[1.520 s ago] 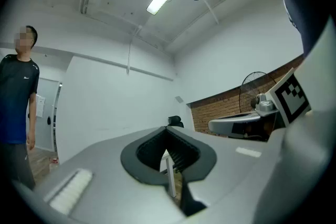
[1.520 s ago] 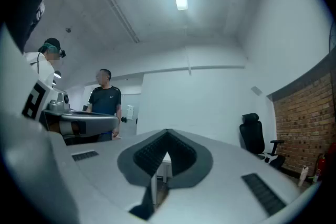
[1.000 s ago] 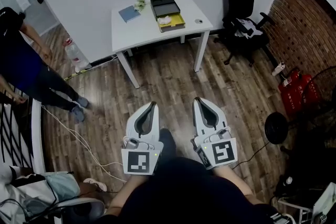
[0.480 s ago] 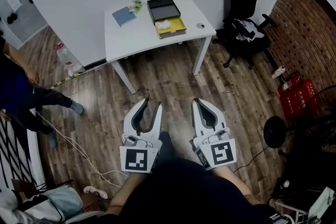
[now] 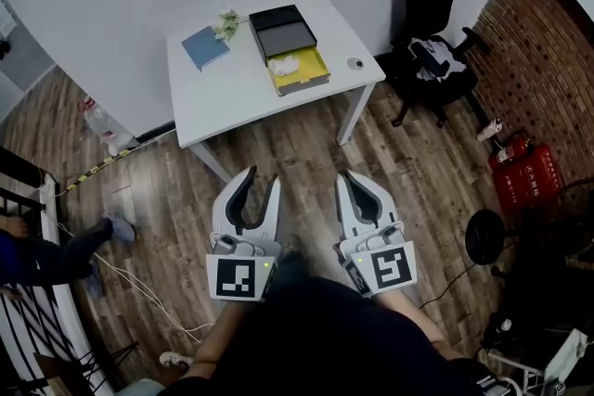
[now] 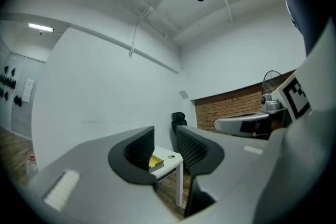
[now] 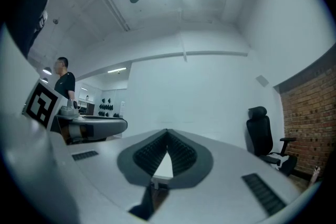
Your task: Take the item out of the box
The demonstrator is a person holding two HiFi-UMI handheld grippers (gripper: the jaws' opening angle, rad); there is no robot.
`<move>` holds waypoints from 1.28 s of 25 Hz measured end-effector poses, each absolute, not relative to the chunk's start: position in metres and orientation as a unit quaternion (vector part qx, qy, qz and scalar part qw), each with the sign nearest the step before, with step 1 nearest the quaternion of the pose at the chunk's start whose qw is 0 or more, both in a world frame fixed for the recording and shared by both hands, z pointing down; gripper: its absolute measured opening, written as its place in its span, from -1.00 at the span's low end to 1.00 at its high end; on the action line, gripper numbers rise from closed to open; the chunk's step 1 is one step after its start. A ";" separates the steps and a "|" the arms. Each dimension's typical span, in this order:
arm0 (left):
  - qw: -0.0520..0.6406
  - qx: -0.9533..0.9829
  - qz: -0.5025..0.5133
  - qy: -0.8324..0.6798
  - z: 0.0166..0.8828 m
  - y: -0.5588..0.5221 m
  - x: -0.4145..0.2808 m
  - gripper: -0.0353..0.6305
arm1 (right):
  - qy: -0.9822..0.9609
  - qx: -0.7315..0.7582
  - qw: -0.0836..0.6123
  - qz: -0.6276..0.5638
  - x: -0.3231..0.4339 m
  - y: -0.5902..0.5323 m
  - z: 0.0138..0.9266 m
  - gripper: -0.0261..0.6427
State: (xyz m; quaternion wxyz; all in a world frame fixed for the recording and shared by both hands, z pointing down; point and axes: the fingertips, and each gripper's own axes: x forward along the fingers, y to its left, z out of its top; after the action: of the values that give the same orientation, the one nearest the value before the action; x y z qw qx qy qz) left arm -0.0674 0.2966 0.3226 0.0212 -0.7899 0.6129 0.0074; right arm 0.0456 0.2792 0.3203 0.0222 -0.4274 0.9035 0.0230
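Plainly, the step in hand was the approach: both grippers were held level above the floor (image 5: 278, 139), well short of the surface (image 5: 232, 97). The box (image 5: 286, 34) lay open on it, ahead of and between the two grippers, with a white crumpled item (image 5: 283, 64) in its yellow tray (image 5: 314, 68). The left gripper (image 5: 263, 176) had just been opening its jaws, which stood moderately apart with nothing between them. The right gripper (image 5: 346, 175) had its jaws together, empty. To do it well, I judge, the left gripper should come in over the near edge and line up on the item, not the tray wall, before closing. The right gripper could steady the box, since a light tray may lift with the item.
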 end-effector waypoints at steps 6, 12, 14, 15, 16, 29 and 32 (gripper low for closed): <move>0.023 -0.801 0.008 0.598 0.326 0.237 -0.086 -0.49 | 0.897 -0.441 0.024 0.021 0.027 0.223 0.326 -0.89; 0.064 -0.813 0.023 0.579 0.320 0.193 -0.096 -0.49 | 0.888 -0.459 0.026 0.019 0.020 0.184 0.331 -0.89; 0.051 -0.813 0.013 0.579 0.326 0.186 -0.098 -0.49 | 0.886 -0.463 0.024 0.018 0.019 0.177 0.332 -0.89; 0.046 -0.814 0.013 0.578 0.328 0.183 -0.098 -0.49 | 0.885 -0.465 0.023 0.018 0.019 0.175 0.333 -0.89; 0.043 -0.815 0.014 0.578 0.329 0.181 -0.098 -0.49 | 0.884 -0.466 0.021 0.018 0.019 0.173 0.333 -0.89; 0.042 -0.817 0.020 0.575 0.332 0.149 -0.097 -0.49 | 0.883 -0.469 0.019 0.018 0.022 0.140 0.337 -0.89; 0.043 -0.812 0.021 0.581 0.333 0.132 -0.101 -0.49 | 0.887 -0.461 0.020 0.019 0.018 0.120 0.337 -0.89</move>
State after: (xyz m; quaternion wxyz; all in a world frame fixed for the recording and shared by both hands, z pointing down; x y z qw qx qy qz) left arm -0.1008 0.1324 0.3332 0.0433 -0.8122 0.5814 0.0212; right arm 0.0179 0.1196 0.3371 0.0200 -0.4614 0.8868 0.0195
